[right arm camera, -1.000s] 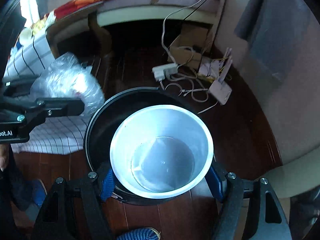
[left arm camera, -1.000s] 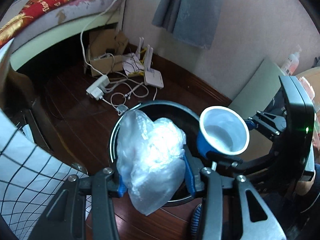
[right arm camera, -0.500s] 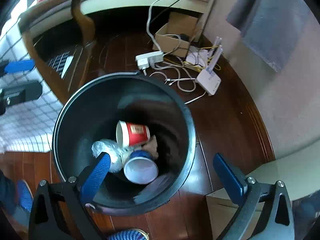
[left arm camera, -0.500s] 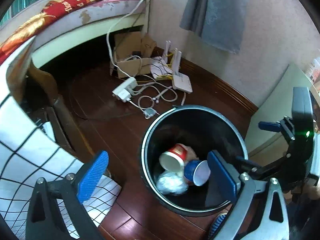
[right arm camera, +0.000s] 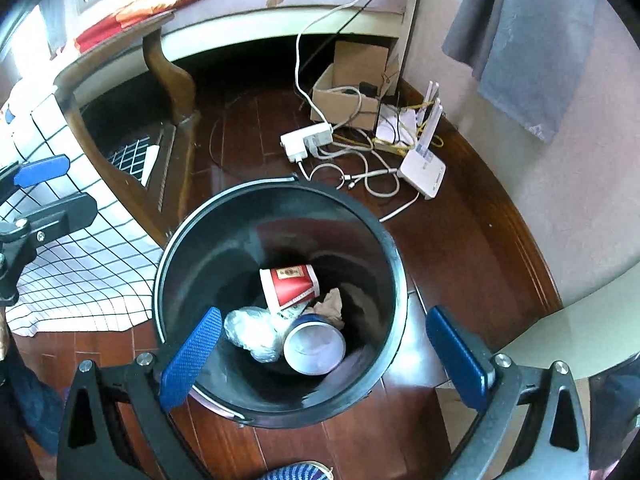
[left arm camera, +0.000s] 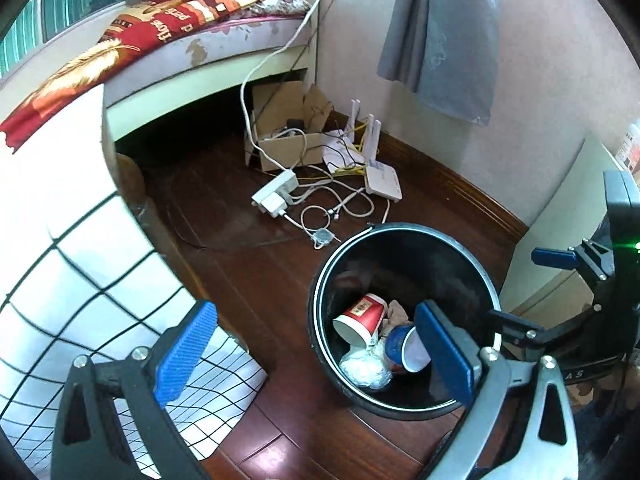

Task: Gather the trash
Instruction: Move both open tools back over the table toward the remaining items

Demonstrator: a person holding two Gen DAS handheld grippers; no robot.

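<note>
Left tool (left arm camera: 316, 352) and right tool (right arm camera: 324, 354) spread wide, empty above bin (right arm camera: 384, 240); jaws just opened. Blue cup (right arm camera: 314, 344), plastic wad (right arm camera: 250, 332) inside. Withdraw straight up, clear of rim.

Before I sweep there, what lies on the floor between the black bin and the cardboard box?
A white power strip and loose white cables, in the right wrist view.

Daylit from window (left arm camera: 60, 12) upper left; blown-out white on checked cloth (left arm camera: 60, 208) below it. Deep shadow inside bin (right arm camera: 280, 208). Strong fisheye bending, dark vignette at corners. Sharp centrally, softened toward edges.
</note>
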